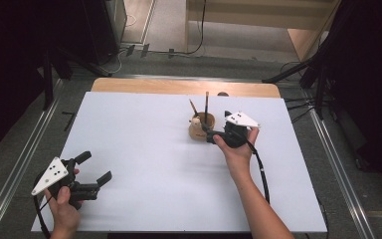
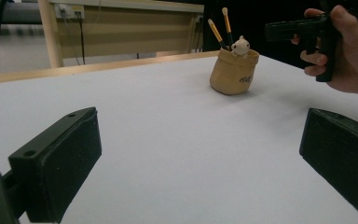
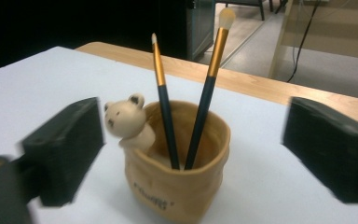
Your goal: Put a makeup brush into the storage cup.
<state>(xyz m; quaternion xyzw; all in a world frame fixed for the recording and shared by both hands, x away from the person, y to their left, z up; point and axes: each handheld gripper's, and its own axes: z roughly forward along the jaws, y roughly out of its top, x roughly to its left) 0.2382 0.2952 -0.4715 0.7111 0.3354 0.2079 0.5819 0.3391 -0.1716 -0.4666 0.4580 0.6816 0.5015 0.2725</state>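
Observation:
A tan sack-shaped pot (image 1: 201, 130) stands right of the middle of the white table (image 1: 144, 149). A small bear figure (image 3: 128, 121) sits on its rim, and two gold-and-dark brushes (image 3: 163, 93) (image 3: 209, 88) stand upright inside. My right gripper (image 1: 211, 134) is level with the pot's right side and points at it. In the right gripper view it (image 3: 192, 119) is open, its jaws flanking the pot without touching. My left gripper (image 1: 95, 167) is open at the front left corner, nothing between its jaws (image 2: 198, 130). Far off in that view are the pot (image 2: 233, 72) and the right hand (image 2: 349, 56).
A bare wooden strip (image 1: 179, 87) runs along the table's far edge. Metal rails (image 1: 328, 149) line the floor on both sides. Cables and dark stand legs (image 1: 298, 74) lie on the floor behind the table, before a wooden desk (image 2: 135, 23).

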